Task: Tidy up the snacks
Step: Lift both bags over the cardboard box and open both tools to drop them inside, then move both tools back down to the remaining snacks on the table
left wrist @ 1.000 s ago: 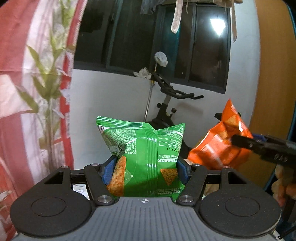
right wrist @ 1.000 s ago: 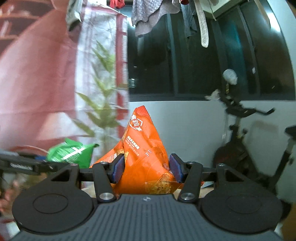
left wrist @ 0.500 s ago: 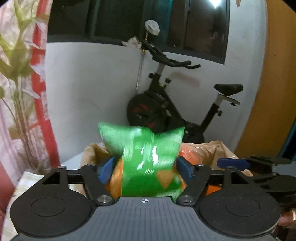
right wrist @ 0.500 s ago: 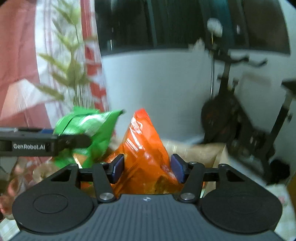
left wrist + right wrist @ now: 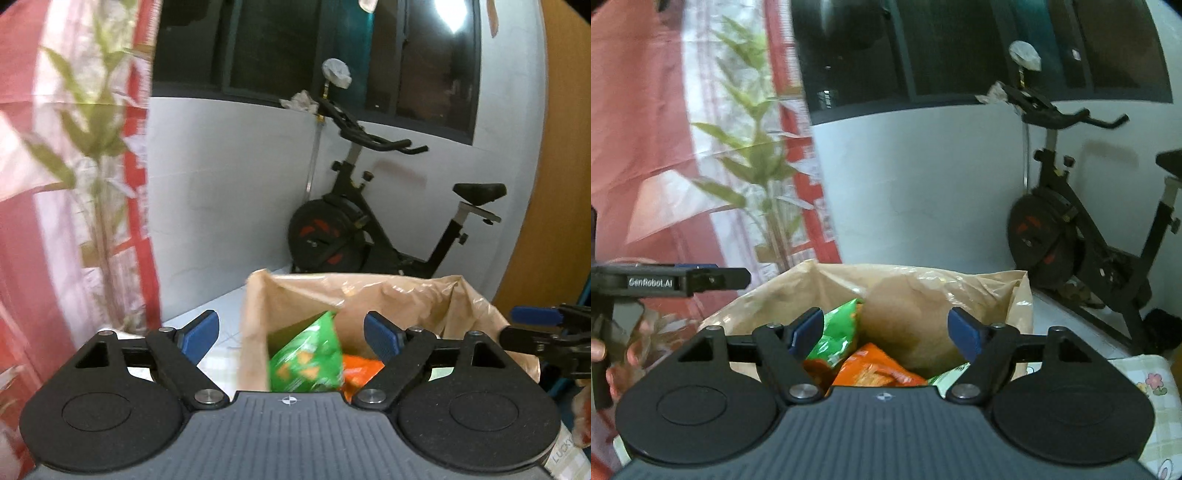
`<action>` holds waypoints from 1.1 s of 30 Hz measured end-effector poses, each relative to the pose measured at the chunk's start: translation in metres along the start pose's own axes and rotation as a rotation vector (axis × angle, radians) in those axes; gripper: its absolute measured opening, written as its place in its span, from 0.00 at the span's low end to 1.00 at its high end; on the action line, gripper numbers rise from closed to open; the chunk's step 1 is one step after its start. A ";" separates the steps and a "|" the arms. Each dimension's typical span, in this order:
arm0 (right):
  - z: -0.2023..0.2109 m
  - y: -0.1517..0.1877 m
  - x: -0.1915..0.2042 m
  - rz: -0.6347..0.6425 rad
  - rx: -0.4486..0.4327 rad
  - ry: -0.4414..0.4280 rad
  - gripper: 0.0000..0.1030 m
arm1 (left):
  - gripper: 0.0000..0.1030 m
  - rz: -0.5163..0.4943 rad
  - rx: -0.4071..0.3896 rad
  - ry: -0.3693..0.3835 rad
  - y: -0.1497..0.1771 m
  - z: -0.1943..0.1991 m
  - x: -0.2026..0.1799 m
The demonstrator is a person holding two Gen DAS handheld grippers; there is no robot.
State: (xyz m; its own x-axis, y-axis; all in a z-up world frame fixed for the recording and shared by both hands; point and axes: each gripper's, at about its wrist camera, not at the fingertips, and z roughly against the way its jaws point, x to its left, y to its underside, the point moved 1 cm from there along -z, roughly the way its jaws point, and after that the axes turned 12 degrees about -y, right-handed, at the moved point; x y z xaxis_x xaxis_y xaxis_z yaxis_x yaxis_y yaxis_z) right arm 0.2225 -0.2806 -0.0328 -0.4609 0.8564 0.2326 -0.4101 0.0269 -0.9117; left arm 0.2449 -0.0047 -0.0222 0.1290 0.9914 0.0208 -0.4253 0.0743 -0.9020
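Green and orange snack packets in a light brown paper bag.
The green packet [image 5: 304,360] carries small orange triangles; the orange packet [image 5: 875,371] beside it has paler print, too blurred to read. The bag [image 5: 388,295] is plain tan. Both hand-held grippers, left [image 5: 291,332] and right [image 5: 886,328], are black with blue pads [image 5: 197,334]. The curtain [image 5: 74,184] is red and white with green leaves. The cloth [image 5: 1145,384] on the surface seems checked cream-yellow with small pink flowers.

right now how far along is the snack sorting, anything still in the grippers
Done: the green chip bag and orange chip bag lie inside the brown paper bag. In hand: nothing; the left gripper and right gripper are opening, jaws clear of the bags. Left: no other loose snacks are visible.
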 end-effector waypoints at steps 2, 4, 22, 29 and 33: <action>0.012 0.006 0.009 0.032 0.000 -0.010 0.75 | 0.85 0.011 0.001 -0.007 0.008 0.014 0.012; 0.021 0.013 0.020 0.061 0.002 -0.020 0.75 | 0.85 0.020 0.004 -0.013 0.019 0.027 0.023; 0.062 0.097 0.045 0.151 0.063 -0.068 0.56 | 0.72 0.136 0.146 -0.037 0.125 0.043 0.035; 0.063 0.128 0.023 0.148 0.139 -0.073 0.54 | 0.66 0.143 0.204 -0.058 0.154 0.030 0.026; 0.055 0.153 0.010 0.197 0.221 -0.067 0.54 | 0.66 0.140 0.218 -0.089 0.164 0.030 0.027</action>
State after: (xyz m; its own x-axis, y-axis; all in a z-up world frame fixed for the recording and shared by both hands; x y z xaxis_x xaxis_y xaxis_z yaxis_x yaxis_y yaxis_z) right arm 0.1118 -0.2962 -0.1510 -0.5966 0.7978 0.0867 -0.4653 -0.2559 -0.8473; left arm 0.1516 0.0372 -0.1567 -0.0192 0.9985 -0.0509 -0.6172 -0.0519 -0.7851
